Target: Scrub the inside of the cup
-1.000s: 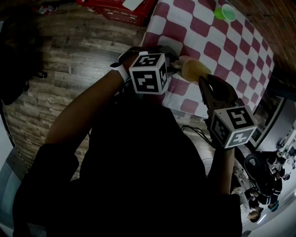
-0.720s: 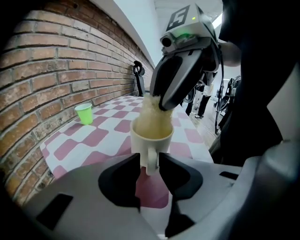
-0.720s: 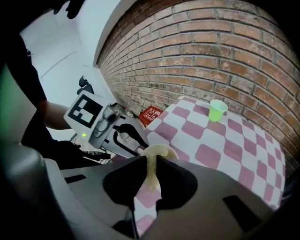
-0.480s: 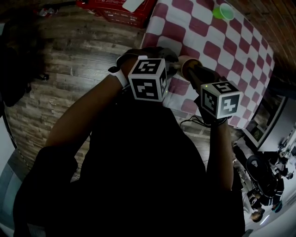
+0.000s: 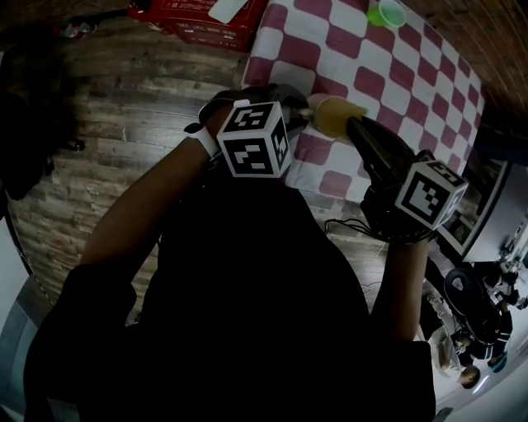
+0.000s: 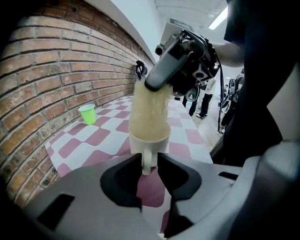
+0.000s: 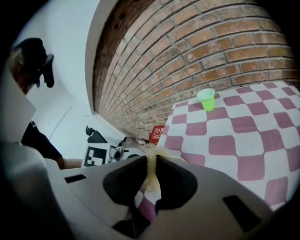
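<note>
A cream cup is held in the air over the near edge of the checked table. My left gripper is shut on the cup's handle, which sits between the jaws in the left gripper view. The cup body stretches away from those jaws. My right gripper comes in from the right and its tip meets the cup's far end. In the right gripper view, my right gripper is shut on a yellow sponge. The inside of the cup is hidden.
A small green cup stands at the table's far side by the brick wall. A red crate sits on the wooden floor to the left. Other people stand beyond the table's right side.
The right gripper came up to the cup from lower right, then its marker cube swung out to the right while its tip stayed at the cup. The cup and left gripper shifted slightly away.
</note>
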A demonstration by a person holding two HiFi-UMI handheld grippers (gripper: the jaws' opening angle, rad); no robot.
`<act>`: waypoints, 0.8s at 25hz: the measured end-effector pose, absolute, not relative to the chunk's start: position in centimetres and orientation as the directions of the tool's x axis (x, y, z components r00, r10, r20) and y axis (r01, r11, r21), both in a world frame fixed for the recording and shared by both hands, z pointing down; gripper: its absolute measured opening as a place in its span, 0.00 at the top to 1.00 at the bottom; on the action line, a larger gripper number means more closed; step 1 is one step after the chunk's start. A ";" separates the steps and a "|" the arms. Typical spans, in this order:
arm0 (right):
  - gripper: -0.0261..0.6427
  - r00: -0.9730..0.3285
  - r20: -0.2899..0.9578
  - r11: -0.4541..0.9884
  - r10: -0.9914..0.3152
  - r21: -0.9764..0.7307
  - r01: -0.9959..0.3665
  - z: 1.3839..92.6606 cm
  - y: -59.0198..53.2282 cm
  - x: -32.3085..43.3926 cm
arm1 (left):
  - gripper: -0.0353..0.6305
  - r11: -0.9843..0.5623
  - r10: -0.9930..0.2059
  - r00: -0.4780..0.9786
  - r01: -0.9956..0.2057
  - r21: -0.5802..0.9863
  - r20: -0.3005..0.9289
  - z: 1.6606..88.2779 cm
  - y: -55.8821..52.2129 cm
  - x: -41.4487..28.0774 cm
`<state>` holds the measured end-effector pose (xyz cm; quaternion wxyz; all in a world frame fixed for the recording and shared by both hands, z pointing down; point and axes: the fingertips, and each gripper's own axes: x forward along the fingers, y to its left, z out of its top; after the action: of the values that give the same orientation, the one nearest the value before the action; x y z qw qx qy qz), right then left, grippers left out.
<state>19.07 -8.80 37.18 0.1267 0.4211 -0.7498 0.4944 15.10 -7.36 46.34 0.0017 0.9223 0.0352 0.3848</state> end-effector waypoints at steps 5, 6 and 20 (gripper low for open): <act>0.85 -0.557 0.604 0.274 -0.570 -0.499 -0.822 32.6 -8.4 20.9 | 0.78 -0.998 0.054 0.700 0.056 0.021 0.712 46.4 -7.5 15.2; 0.85 -0.530 0.645 0.327 -0.551 -0.418 -0.848 32.9 -8.2 20.9 | 0.78 -0.998 0.059 0.703 0.054 0.029 0.708 46.3 -7.6 15.2; 0.85 -0.296 0.906 0.630 -0.303 -0.043 -0.776 45.1 -8.1 17.2 | 0.78 -0.984 0.161 0.679 0.166 0.064 0.717 46.7 -7.4 15.5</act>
<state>17.23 -8.09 45.13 0.4775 0.3521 -0.7660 0.2474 15.47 -7.35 46.67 -0.0030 0.9161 0.0891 0.3908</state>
